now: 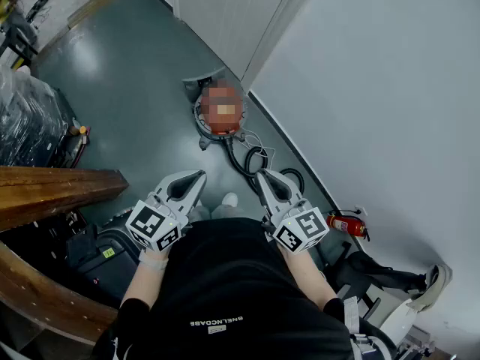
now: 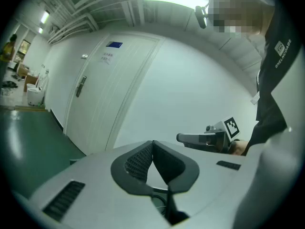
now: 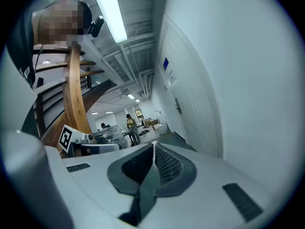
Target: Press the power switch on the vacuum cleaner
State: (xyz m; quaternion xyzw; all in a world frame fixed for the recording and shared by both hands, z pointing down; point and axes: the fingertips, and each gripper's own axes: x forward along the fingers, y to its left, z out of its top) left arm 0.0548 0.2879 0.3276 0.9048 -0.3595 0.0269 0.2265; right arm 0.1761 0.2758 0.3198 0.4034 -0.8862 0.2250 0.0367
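The vacuum cleaner (image 1: 205,132), a round grey canister with a red top partly under a mosaic patch, stands on the green-grey floor by the wall. Its black hose (image 1: 241,162) curls toward me. The power switch cannot be made out. My left gripper (image 1: 196,177) and right gripper (image 1: 264,175) are held at waist height, well short of the vacuum and above it, both pointing forward. Each is shut with nothing between its jaws, as the left gripper (image 2: 152,144) view and the right gripper (image 3: 153,147) view show. Neither gripper view shows the vacuum.
A wooden stair rail (image 1: 52,190) curves along my left. A red fire extinguisher (image 1: 346,225) lies by the wall on the right. A white door (image 2: 95,94) stands ahead, past the vacuum. Wrapped black goods (image 1: 30,118) sit at far left. People (image 3: 129,125) stand far off.
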